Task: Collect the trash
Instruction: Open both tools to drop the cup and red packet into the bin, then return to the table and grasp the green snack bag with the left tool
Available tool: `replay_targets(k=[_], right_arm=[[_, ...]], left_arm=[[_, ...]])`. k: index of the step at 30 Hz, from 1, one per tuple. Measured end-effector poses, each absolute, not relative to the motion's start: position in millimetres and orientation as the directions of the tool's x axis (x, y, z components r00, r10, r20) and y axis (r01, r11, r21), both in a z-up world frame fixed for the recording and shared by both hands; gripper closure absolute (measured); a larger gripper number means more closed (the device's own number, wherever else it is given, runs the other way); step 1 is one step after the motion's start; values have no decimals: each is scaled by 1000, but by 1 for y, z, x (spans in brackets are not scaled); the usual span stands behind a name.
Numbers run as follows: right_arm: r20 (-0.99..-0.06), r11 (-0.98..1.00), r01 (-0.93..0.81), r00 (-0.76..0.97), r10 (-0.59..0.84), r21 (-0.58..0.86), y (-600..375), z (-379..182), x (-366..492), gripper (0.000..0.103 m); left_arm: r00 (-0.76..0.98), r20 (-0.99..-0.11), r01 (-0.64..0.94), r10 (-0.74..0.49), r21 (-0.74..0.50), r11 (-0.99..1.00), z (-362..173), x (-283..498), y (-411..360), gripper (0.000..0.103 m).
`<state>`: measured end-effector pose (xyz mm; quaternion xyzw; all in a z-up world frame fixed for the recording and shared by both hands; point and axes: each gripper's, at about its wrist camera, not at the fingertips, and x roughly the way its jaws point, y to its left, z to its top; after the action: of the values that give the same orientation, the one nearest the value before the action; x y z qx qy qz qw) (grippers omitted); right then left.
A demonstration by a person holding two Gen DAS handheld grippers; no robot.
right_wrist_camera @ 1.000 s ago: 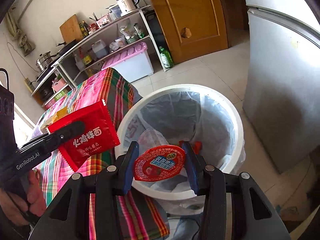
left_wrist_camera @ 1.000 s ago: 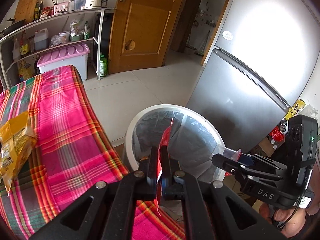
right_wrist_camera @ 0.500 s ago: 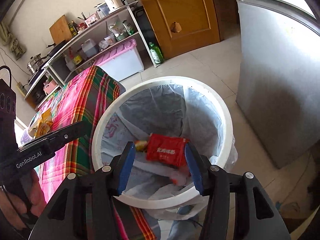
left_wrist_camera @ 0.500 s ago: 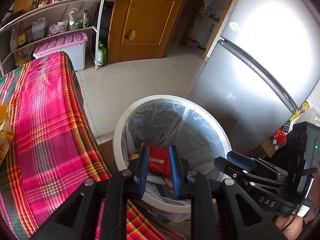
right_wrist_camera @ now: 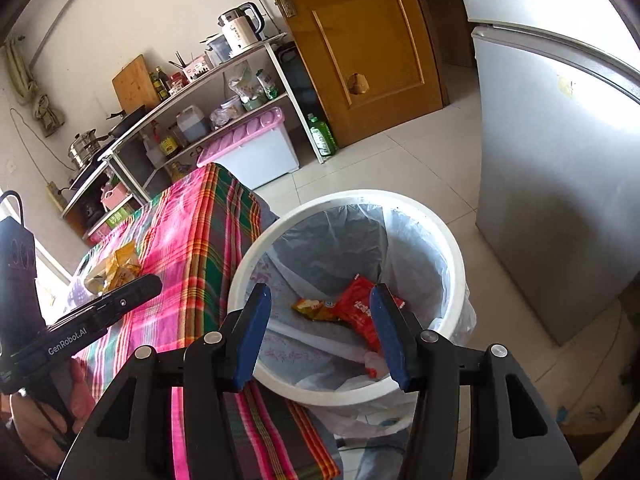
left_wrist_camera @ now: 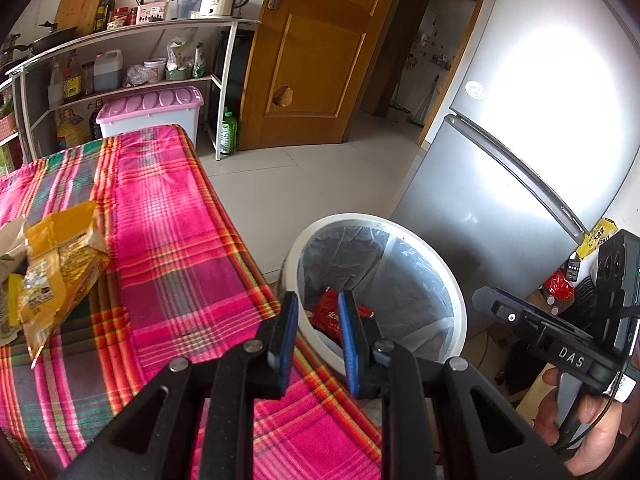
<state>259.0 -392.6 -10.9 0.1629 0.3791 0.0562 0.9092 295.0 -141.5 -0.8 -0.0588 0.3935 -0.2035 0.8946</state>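
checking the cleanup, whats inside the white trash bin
Inside the white trash bin: a clear liner, a red wrapper and a small orange wrapper. The bottom beneath them is covered.

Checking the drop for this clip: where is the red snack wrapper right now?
The red snack wrapper lies inside the lined white bin beside the table, next to a small yellow wrapper; neither gripper holds it.

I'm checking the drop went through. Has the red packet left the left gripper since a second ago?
Yes. The red packet has dropped from between the fingers into the white bin, and the left gripper is open and empty.
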Motion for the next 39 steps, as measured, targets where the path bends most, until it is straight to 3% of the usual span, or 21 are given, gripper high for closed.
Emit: replay_targets(k=[10, 17, 23, 25, 27, 29, 39], right_arm=[[-648, 946, -71, 713, 269, 316, -332, 17, 241, 50], [-580, 925, -221, 727, 368, 311, -276, 29, 223, 50], [-610, 906, -297, 670, 423, 302, -234, 22, 218, 50], [-621, 901, -311, 653, 433, 301, -224, 18, 219, 50], [-630, 896, -323, 637, 444, 304, -216, 15, 219, 50], [-639, 891, -333, 622, 453, 308, -208, 12, 219, 50], [-672, 877, -359, 567, 476, 319, -179, 0, 237, 50]], left_arm=[[681, -649, 217, -338, -262, 940, 17, 247, -67, 81], [721, -636, 141, -276, -255, 957, 19, 213, -19, 81], [745, -636, 57, -200, -239, 969, 17, 188, 24, 81], [752, -636, 27, -174, -233, 972, 14, 182, 38, 76], [757, -638, -15, -140, -232, 973, 10, 177, 55, 59], [762, -637, -55, -117, -244, 968, 4, 173, 71, 50], [715, -696, -141, -63, -232, 962, -34, 177, 103, 38]])
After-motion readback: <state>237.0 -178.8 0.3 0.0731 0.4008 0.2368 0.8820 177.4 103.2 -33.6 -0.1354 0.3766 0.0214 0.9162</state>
